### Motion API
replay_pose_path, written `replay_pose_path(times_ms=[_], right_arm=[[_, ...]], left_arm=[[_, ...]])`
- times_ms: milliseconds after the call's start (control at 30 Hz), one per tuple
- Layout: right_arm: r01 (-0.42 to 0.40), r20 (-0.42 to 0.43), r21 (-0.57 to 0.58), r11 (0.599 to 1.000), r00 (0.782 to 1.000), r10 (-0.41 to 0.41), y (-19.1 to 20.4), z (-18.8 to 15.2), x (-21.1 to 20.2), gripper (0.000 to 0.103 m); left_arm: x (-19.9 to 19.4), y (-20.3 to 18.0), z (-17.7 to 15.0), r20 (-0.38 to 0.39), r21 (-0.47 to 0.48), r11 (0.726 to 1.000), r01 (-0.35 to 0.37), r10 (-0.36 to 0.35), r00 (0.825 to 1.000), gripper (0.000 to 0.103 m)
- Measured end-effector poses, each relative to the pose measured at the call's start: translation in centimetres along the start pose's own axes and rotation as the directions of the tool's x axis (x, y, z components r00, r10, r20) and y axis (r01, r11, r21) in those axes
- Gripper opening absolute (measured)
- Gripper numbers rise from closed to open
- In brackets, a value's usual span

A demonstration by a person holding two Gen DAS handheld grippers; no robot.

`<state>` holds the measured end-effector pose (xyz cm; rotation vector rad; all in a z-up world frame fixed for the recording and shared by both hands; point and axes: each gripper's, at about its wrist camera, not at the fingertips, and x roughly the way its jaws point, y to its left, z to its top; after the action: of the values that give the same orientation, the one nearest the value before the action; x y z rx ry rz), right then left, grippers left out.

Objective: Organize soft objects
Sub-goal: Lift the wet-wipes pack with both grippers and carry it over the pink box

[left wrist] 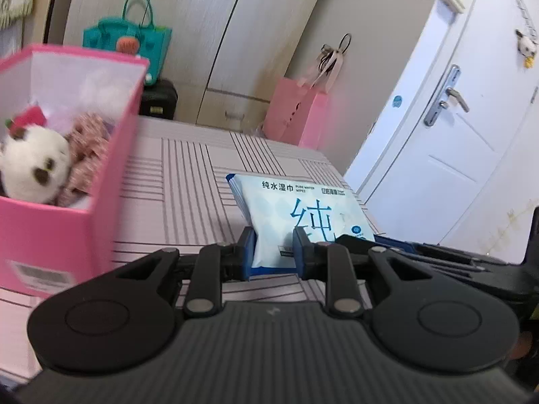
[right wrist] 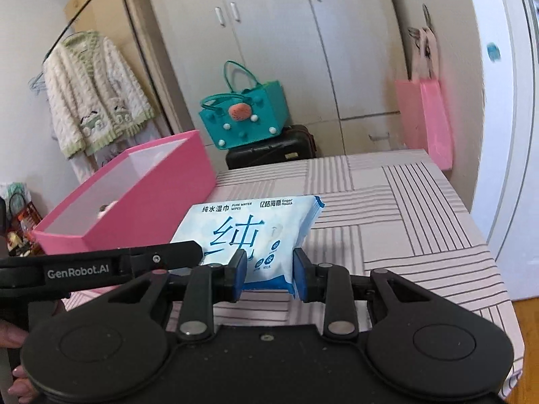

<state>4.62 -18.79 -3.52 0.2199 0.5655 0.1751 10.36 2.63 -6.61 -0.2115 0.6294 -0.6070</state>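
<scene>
**Two Grippers, One Pack of Wipes**

Plainly, both claws pinch the same wet wipes pack [right wrist: 256, 235], each at its near edge. From the right wrist view, the right gripper [right wrist: 269, 271] has its blue pads [right wrist: 240, 269] pressed against the lower right part of the pack, while the left gripper [left wrist: 273, 256] grips the other near corner, its body reaching in from the left side of that view. The pack appears lifted clear of the striped table [right wrist: 421, 208], tilted up toward the cameras, though I cannot tell for certain whether its far edge touches the surface.

Left of the pack stands the pink storage box [left wrist: 101, 181], open at the top. It already holds a white plush toy [left wrist: 33, 165] and a patterned fabric piece [left wrist: 89, 155], so the pack probably goes in beside them.

What could go wrong from here:

- The pack is soft and slick (a film wrapper over damp sheets), so a shallow edge grip may slide off if either hand pulls faster than the other.
- Opposed pulling could crumple or twist the pack.
- Carried too low, it may catch the box's near wall and push the box along the table.
- Room beside the plush toy looks limited, so the pack may land on top instead of settling flat.
</scene>
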Motion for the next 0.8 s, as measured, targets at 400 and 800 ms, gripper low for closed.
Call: replay_pose_path(times_ms=[400,800], right_arm=[[-0.067,0.045,-0.133,0.989,0.996,0.074,6.4,1.5,-3.3,0.041],[-0.189,0.079,-0.155,0.97,0.976,0.203,9.7,6.9,1.2,0.043]], left_arm=[[-7.9,1.0,0.7,0.134,0.072,0.997,-0.039,0.029,0.991,0.023],[-9.6,3.3,5.1,0.266,0.089,0.973,-0.211,0.181,0.947,0.023]])
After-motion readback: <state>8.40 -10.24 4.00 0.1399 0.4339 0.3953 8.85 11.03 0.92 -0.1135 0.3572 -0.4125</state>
